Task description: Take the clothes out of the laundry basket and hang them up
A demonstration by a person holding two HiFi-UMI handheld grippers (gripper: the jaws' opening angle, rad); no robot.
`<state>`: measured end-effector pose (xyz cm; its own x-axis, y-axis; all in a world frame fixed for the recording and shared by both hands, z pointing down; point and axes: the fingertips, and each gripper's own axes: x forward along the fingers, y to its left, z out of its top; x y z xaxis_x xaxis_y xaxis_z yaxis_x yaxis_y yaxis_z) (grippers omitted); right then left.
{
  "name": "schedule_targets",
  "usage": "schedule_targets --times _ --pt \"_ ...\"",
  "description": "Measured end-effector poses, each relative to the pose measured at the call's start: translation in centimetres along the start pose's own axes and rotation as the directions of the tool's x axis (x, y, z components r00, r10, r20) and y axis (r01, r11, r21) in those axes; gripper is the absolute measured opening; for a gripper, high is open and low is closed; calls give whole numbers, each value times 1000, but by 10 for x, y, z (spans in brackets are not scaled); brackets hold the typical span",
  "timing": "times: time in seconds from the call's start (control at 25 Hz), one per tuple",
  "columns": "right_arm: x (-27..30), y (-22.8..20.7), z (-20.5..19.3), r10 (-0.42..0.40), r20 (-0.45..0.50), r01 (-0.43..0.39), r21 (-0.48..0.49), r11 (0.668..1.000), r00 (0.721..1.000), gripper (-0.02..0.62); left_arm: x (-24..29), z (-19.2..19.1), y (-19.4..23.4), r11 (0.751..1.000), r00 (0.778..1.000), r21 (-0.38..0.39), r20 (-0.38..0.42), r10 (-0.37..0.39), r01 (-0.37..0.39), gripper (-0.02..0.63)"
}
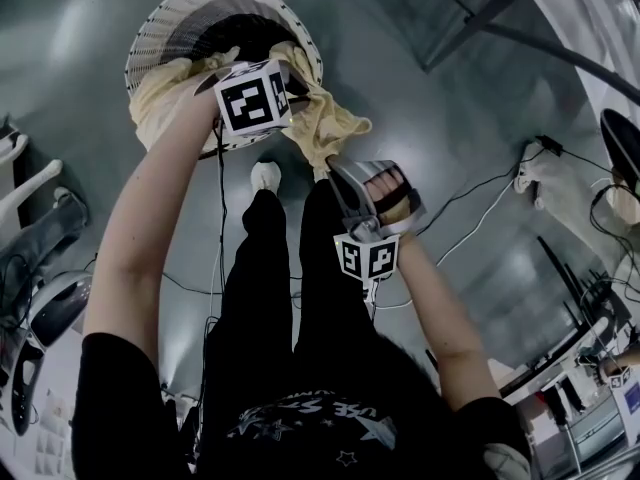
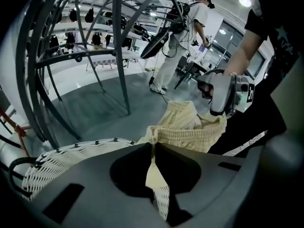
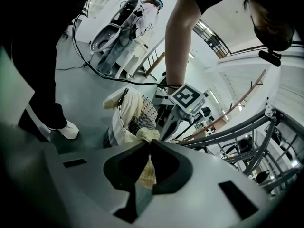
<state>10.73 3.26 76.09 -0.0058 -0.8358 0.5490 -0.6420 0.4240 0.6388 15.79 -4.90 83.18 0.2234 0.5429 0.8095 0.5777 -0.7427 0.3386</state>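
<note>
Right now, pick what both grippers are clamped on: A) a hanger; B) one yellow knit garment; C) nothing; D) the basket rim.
B: the left gripper and right gripper each pinch a fold of the yellow knit garment draped over the white laundry basket.

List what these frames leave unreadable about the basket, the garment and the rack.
1. Basket contents: in the head view the laundry basket is dark inside, partly covered by the yellow garment and marker cube.
2. Garment type: bunched in every view.
3. Fingers of the left gripper: hidden under the cube in the head view.
4. Top of the rack: cut off by the left gripper view's edge.
</note>
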Motion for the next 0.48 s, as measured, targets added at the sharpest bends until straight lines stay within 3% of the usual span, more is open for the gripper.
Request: schedule_targets --times 0.28,0.48 --pt "-2 -1 -10 0 -83 7 86 996 997 26 -54 -4 -1 995 992 -58 86 92 -87 35" --pt "-5 -8 -14 -14 -155 45 200 979 988 26 -127 14 -24 984 955 -116 251 160 -134 35"
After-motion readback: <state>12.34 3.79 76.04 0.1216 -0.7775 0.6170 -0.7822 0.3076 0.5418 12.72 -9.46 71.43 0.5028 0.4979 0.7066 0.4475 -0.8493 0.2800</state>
